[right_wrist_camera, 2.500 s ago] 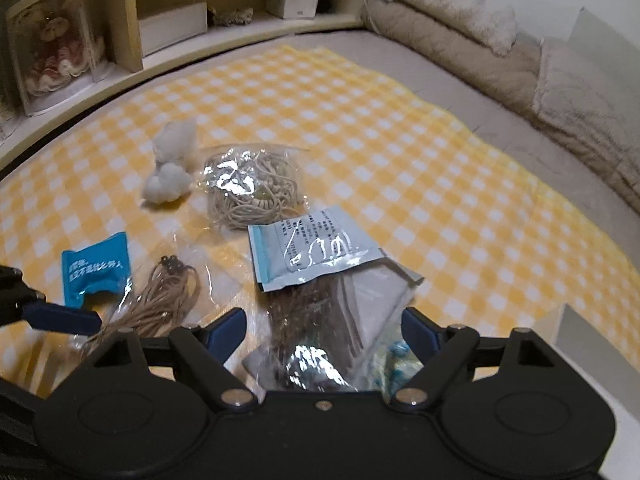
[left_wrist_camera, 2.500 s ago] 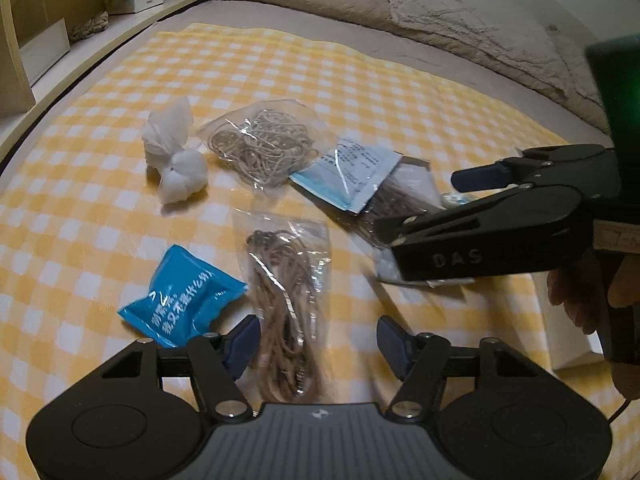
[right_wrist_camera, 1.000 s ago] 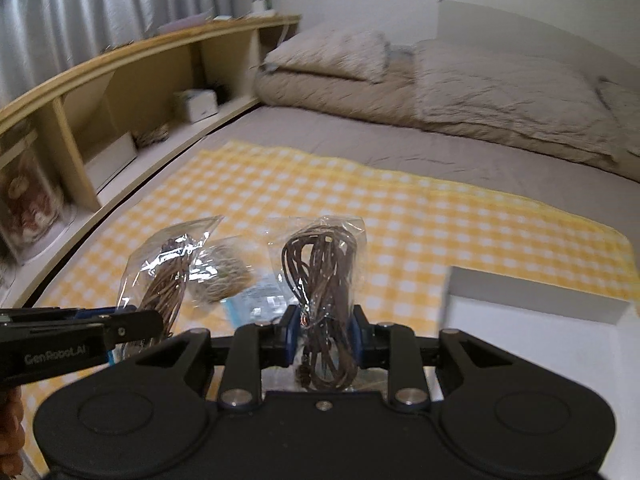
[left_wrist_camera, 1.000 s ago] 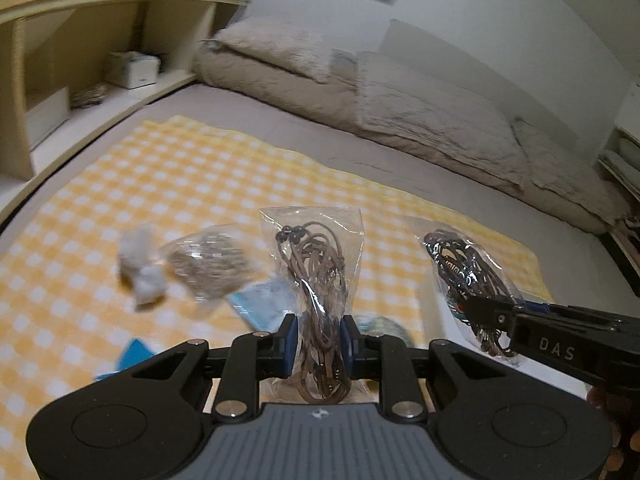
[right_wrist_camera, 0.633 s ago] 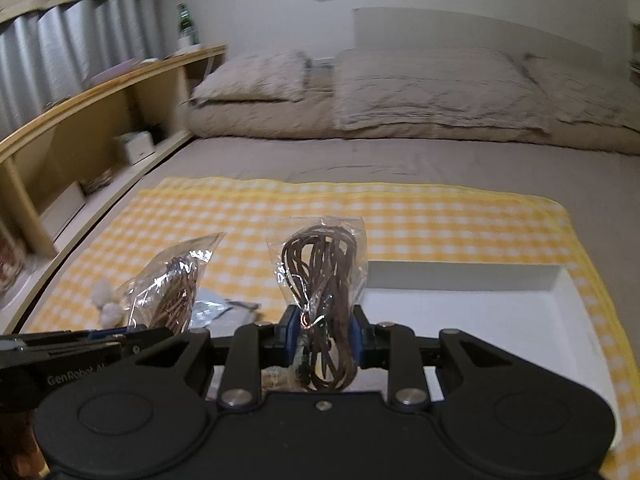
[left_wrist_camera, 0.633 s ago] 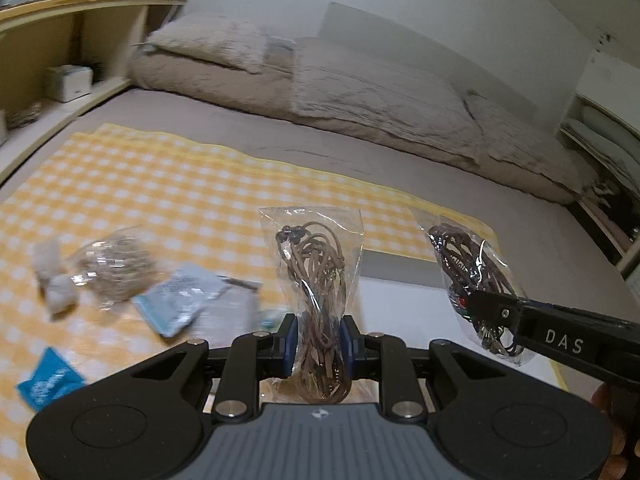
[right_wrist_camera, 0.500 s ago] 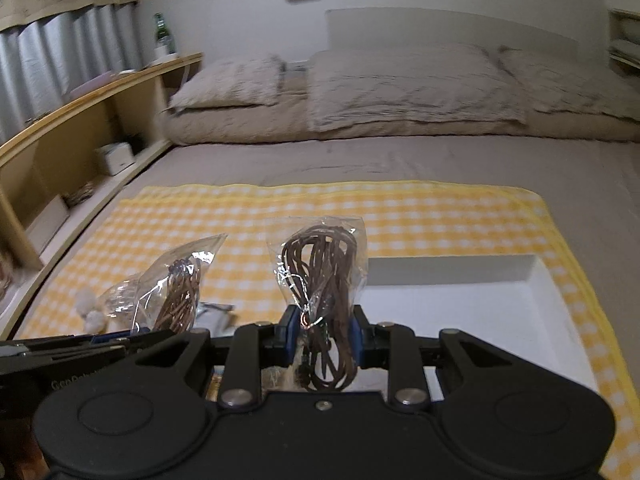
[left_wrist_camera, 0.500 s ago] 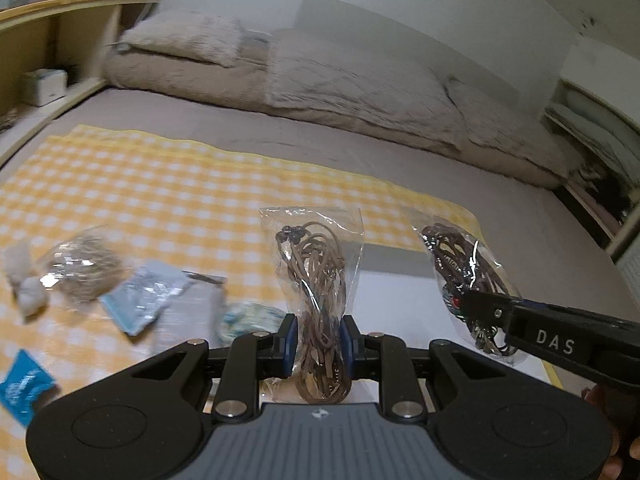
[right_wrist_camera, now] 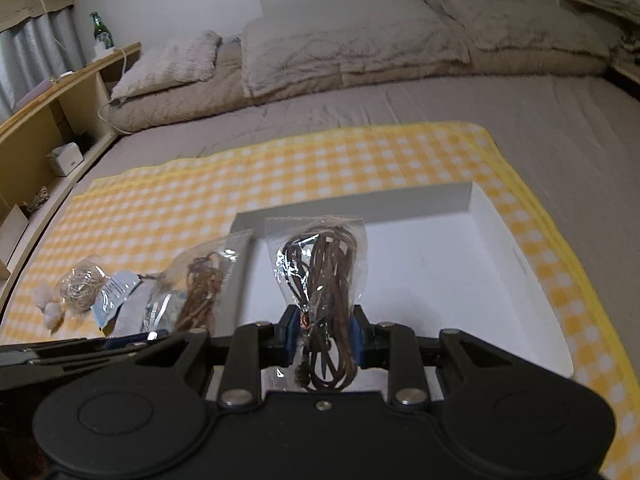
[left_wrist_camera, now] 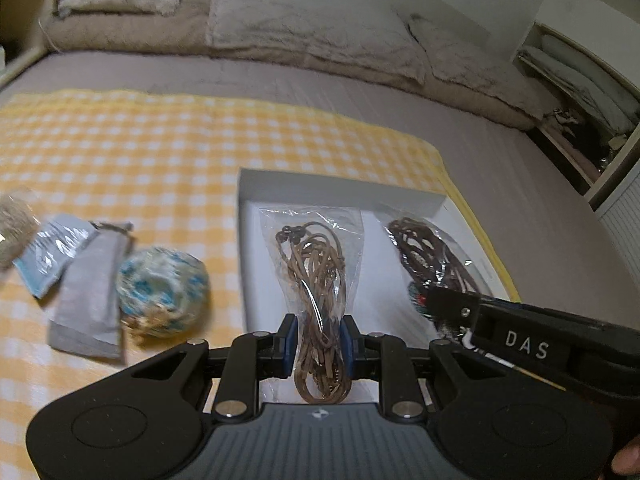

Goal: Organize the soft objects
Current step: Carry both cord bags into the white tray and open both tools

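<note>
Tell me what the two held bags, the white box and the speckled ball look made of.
Both bags, light-cord bag and dark-cord bag: clear glossy plastic film, going by the glare and creases, holding leather-like cords.
White box: matte, thin straight walls, probably cardboard.
Speckled ball: fuzzy blue and cream, likely yarn or fabric; it is blurred.

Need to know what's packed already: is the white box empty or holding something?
Empty: white box shows bare floor; both cord bags are held above it in the tongs.

My left gripper (left_wrist_camera: 319, 340) pinches a clear bag of tan cord (left_wrist_camera: 316, 276), held upright above the white tray (right_wrist_camera: 500, 256). My right gripper (right_wrist_camera: 324, 334) clamps a clear bag of dark brown cord (right_wrist_camera: 324, 276), also upright over it.
</note>
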Action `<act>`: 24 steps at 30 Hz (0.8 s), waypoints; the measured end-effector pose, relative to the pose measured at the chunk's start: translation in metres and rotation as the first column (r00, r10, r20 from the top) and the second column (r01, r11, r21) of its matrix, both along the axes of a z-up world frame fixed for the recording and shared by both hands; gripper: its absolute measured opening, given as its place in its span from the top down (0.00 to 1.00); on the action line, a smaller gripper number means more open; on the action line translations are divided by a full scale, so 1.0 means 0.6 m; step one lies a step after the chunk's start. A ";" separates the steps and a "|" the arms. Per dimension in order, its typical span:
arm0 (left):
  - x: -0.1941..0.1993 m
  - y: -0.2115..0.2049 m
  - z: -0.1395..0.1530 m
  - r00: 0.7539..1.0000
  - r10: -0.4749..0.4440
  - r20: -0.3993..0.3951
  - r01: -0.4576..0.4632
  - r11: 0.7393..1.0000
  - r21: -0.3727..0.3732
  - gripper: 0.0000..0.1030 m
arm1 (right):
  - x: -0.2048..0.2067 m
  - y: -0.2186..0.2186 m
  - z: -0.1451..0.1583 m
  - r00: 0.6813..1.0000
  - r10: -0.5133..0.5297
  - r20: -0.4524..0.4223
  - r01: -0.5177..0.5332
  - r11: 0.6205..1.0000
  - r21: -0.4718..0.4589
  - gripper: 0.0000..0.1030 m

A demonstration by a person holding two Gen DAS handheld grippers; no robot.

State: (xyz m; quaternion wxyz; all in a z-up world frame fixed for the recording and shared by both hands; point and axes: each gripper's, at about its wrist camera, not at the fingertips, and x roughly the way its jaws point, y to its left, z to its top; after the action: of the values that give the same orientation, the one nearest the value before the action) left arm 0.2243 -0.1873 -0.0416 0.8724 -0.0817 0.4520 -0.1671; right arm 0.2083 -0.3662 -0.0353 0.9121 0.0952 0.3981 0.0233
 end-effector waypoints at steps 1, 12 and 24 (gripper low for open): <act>0.004 -0.004 -0.005 1.000 0.006 -0.015 -0.006 1.000 -0.008 0.76 | 0.001 -0.003 -0.003 1.000 -0.003 -0.005 0.003 1.000 0.004 0.73; 0.029 -0.012 -0.044 0.997 0.056 -0.061 -0.052 0.997 0.057 0.76 | 0.022 -0.005 -0.033 0.999 0.014 -0.048 -0.013 0.999 0.029 0.73; 0.022 -0.007 -0.043 0.996 0.035 -0.077 -0.029 0.996 0.082 0.33 | 0.035 -0.003 -0.045 0.996 0.002 -0.092 0.004 0.998 0.066 0.46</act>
State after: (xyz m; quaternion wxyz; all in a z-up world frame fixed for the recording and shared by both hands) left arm 0.2377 -0.1912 -0.0673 0.8592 -0.0600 0.4909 -0.1313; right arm 0.2291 -0.3682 -0.0624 0.8892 0.1264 0.4386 0.0316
